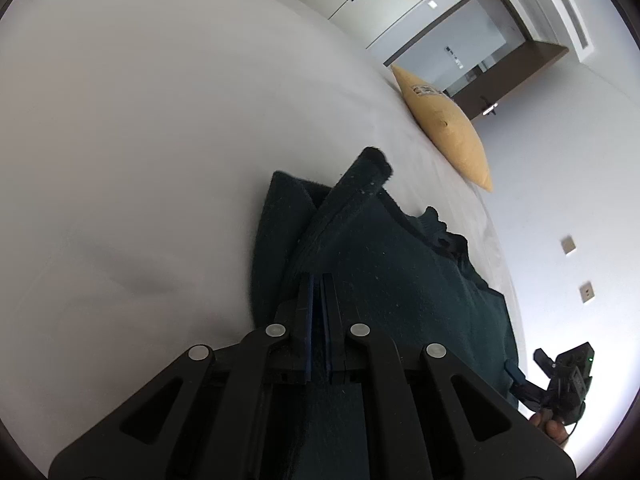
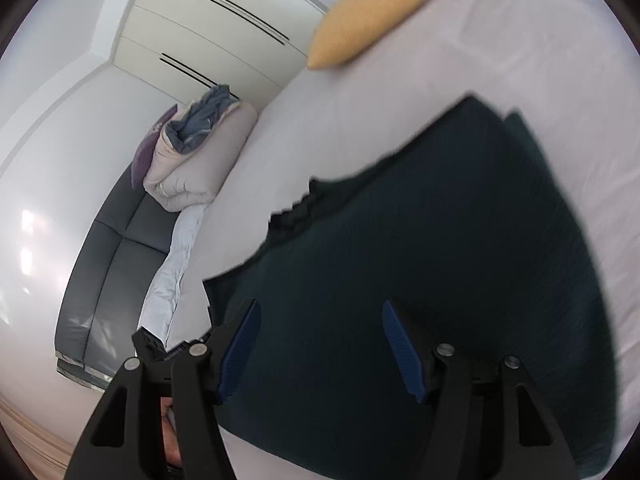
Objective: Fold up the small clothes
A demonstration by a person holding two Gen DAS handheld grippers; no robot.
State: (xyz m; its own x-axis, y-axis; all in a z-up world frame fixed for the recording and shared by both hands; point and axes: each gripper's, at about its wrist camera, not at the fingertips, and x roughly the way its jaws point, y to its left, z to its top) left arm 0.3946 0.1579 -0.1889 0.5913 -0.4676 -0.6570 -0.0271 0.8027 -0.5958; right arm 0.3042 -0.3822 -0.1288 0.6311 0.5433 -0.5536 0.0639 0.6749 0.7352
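A dark green knit garment (image 1: 400, 264) lies on the white bed (image 1: 160, 120). My left gripper (image 1: 319, 280) is shut on an edge of it, and a fold of the cloth with a sleeve end (image 1: 374, 162) stands up ahead of the fingers. The right gripper (image 1: 560, 376) shows at the garment's far right edge in the left wrist view. In the right wrist view the garment (image 2: 420, 260) lies spread out flat, and my right gripper (image 2: 320, 322) is open just above it, blue pads apart, holding nothing.
A yellow cushion (image 1: 444, 128) (image 2: 368, 20) lies at the bed's far edge. A dark sofa (image 2: 108, 272) with a rolled duvet (image 2: 196, 160) stands beside the bed. White wardrobes (image 2: 224, 28) and a doorway (image 1: 480, 52) are behind.
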